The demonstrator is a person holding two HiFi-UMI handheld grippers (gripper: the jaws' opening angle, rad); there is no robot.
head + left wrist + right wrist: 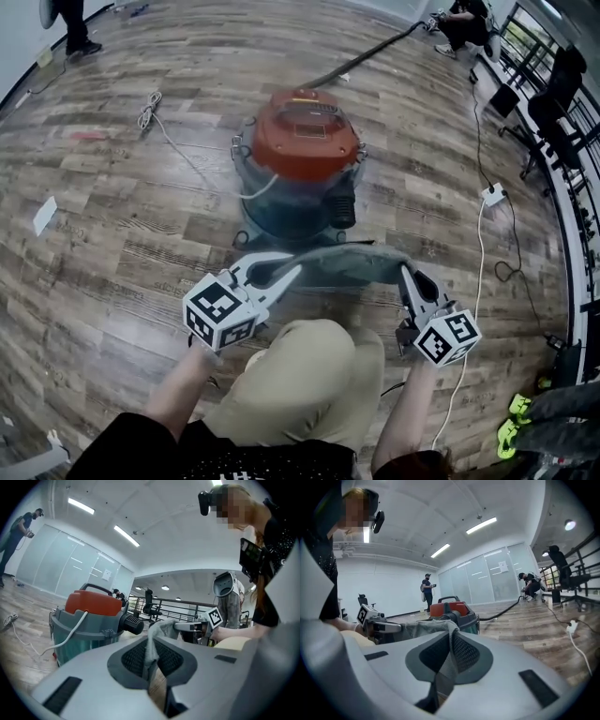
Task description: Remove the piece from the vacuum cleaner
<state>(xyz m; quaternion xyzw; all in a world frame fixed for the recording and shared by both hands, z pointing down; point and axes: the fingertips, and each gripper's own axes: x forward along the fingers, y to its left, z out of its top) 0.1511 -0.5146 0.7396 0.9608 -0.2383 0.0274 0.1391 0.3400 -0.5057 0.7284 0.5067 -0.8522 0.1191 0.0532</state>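
The vacuum cleaner (302,164) has an orange lid and a grey-blue drum and stands on the wooden floor ahead of me. In front of it, a grey cloth piece (347,264) stretches level between both grippers. My left gripper (291,272) is shut on the cloth's left end, and my right gripper (405,270) is shut on its right end. In the left gripper view the cloth (151,651) is pinched between the pads, with the vacuum cleaner (86,620) behind it. The right gripper view shows the cloth (451,656) clamped the same way, with the vacuum cleaner (454,611) beyond.
A black hose (375,45) runs from the vacuum to the far right. A white cable (155,117) lies on the floor at left. A power strip (494,195) and office chairs (562,84) stand at right. My knee (309,375) is below the grippers.
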